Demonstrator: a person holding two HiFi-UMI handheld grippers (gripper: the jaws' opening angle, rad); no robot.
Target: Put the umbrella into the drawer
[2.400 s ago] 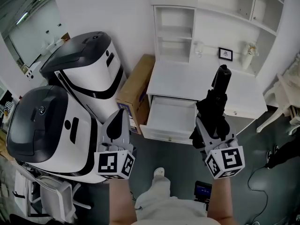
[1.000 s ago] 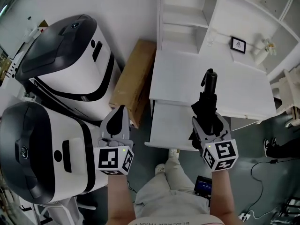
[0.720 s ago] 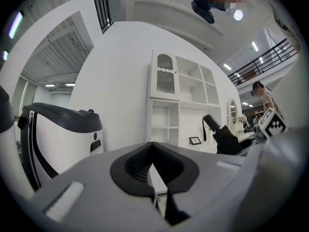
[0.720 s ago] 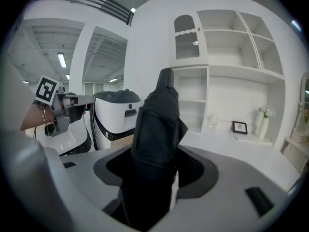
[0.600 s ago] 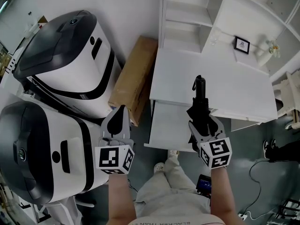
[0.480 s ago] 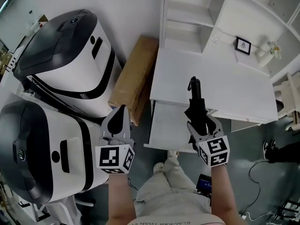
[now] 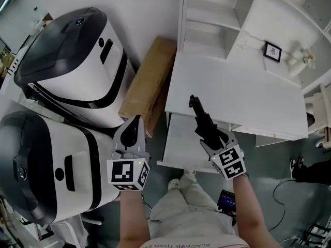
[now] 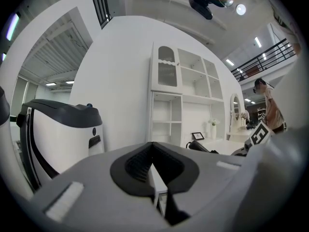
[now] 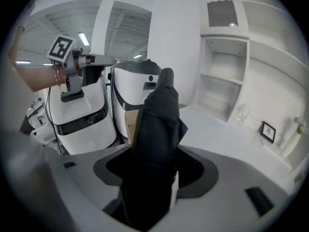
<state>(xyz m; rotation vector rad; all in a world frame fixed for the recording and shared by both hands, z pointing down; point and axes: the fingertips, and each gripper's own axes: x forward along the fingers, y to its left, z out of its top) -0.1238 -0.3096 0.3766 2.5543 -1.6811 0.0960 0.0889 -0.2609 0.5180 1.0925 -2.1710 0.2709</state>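
Right gripper (image 7: 214, 139) is clamped on the lower part of the folded black umbrella (image 7: 200, 119), which slants above the open drawer (image 7: 178, 144) of the white desk (image 7: 232, 87). Left gripper (image 7: 133, 132) is closed on nothing. The umbrella seems light and stiff inside, but its cloth is soft and slippery, so the thick middle looks safest to hold.

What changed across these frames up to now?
The right gripper, clamped on the folded umbrella, has come down and tilted it from pointing up to leaning left over the open drawer. Nothing was grasped or released. The left gripper stayed shut and empty; the drawer stayed open.
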